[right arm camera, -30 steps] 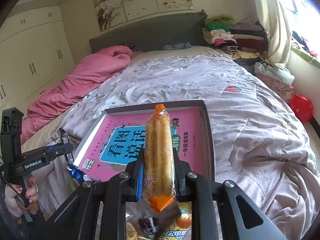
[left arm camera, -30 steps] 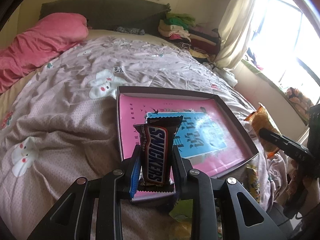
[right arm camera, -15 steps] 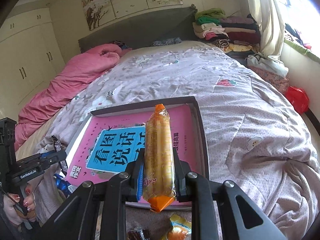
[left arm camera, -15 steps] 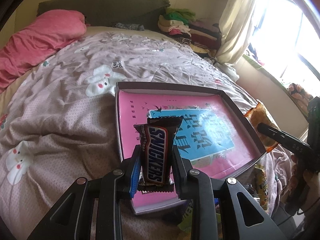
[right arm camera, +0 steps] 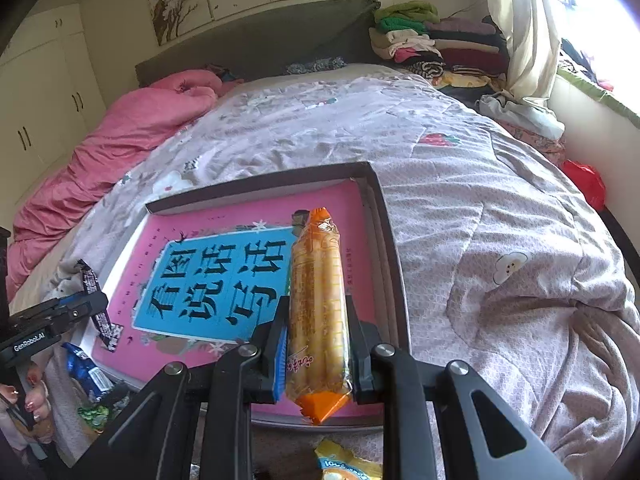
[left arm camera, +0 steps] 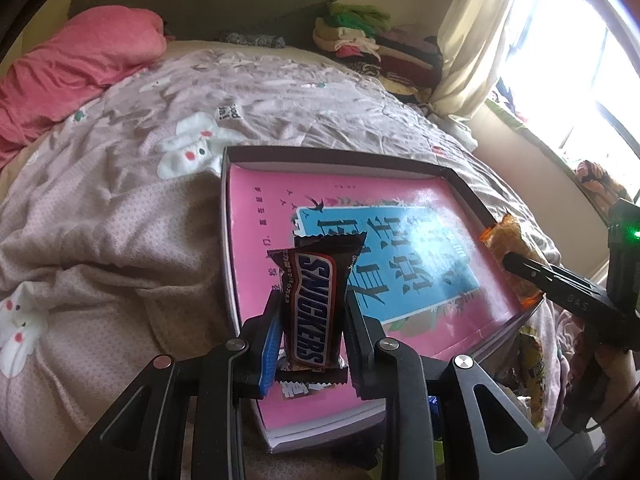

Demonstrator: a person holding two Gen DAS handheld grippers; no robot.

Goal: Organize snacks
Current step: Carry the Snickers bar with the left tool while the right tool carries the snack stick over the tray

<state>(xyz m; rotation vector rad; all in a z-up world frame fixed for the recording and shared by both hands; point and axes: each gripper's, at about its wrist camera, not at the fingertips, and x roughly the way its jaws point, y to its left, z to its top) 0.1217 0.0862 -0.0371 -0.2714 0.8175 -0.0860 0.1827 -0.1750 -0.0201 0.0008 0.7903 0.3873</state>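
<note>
Left wrist view: left gripper (left arm camera: 311,322) clamped on an upright Snickers bar (left arm camera: 314,300), above the near left corner of the shallow box (left arm camera: 340,159) on the bed (left arm camera: 120,208).
Right wrist view: right gripper (right arm camera: 318,344) closed around a long orange snack pack (right arm camera: 318,300), over the box's near right edge.

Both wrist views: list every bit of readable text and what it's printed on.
"SNICKERS": brown bar wrapper clamped in the left claw.
"GenRobot.AI": side of that left claw, seen in the right wrist view.
"看图说话写话": blue panel on the pink book in the box.
Orange snack pack in the right claw: print too small to read.
Book's small print, yellow wrapper: unreadable.
</note>
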